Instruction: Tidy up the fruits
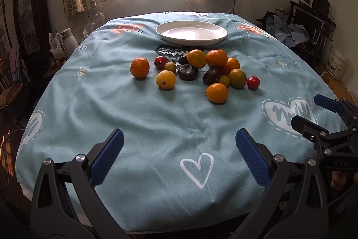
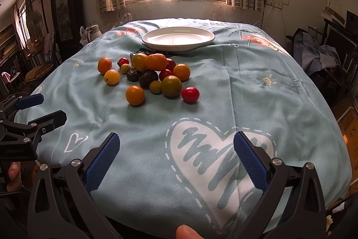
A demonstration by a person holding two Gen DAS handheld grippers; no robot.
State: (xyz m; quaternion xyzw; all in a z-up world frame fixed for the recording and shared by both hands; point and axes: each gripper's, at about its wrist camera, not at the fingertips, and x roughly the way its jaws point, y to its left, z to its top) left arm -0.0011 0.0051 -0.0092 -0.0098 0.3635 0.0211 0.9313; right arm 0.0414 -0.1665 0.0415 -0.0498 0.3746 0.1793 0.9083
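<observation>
Several small fruits lie in a loose heap [image 1: 197, 71] [image 2: 152, 75] mid-table: oranges, red tomatoes, yellow-green ones and dark brown ones. One orange [image 1: 139, 67] sits apart on the left, and a red tomato [image 2: 190, 94] marks the right edge. An empty white plate [image 1: 191, 33] [image 2: 178, 38] stands behind the heap. My left gripper [image 1: 179, 149] hovers open over the near table edge, nothing between its blue pads. My right gripper [image 2: 176, 151] is open too, over a big white heart print, and shows at the right of the left wrist view [image 1: 313, 113].
A light blue cloth [image 1: 156, 115] with heart prints covers the table. A window with curtains is behind it. A white jug [image 1: 67, 39] stands off the far left corner, and clutter and a bucket [image 1: 337, 64] fill the right side. A fingertip [image 2: 188, 232] shows at the bottom.
</observation>
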